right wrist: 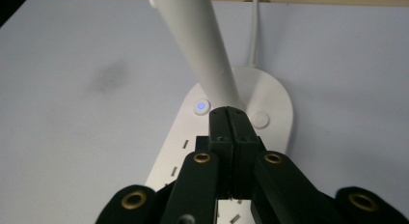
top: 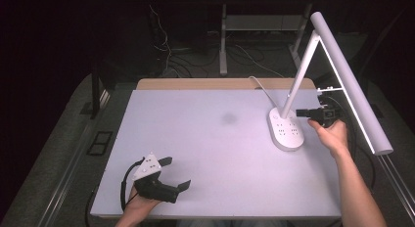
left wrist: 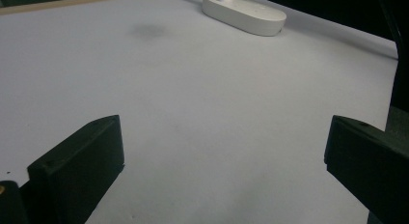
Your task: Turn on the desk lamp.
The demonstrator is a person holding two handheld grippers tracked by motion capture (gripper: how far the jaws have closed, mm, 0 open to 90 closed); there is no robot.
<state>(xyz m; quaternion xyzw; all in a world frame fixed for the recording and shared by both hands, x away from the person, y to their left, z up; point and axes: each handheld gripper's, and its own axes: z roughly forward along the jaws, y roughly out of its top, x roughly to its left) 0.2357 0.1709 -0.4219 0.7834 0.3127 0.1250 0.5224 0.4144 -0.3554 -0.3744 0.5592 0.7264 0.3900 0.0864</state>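
Lamp: a white desk lamp (top: 313,75) stands at the far right of the tabletop (top: 215,153), its slanted stem rising from an oval base to a long bar head that hangs out past the right edge.
Lamp base: the white oval base (top: 286,130) lies flat, with rows of small slots on top; in the right gripper view a round power button (right wrist: 201,107) beside the stem glows blue, and a second plain round button sits on the other side of the stem.
Lamp cord: a white cord (top: 259,85) runs from the back of the base toward the far edge of the tabletop.
Right tool: the right tool (top: 299,112) is held level above the base, just beside the foot of the stem; its jaws are pressed together with nothing between them, tips pointing at the stem.
Left tool: the left tool (top: 176,173) rests near the front left corner, well apart from the lamp; its jaws stand wide apart and empty, bare tabletop between them.
Mark: a faint dark smudge (top: 228,118) lies left of the base.
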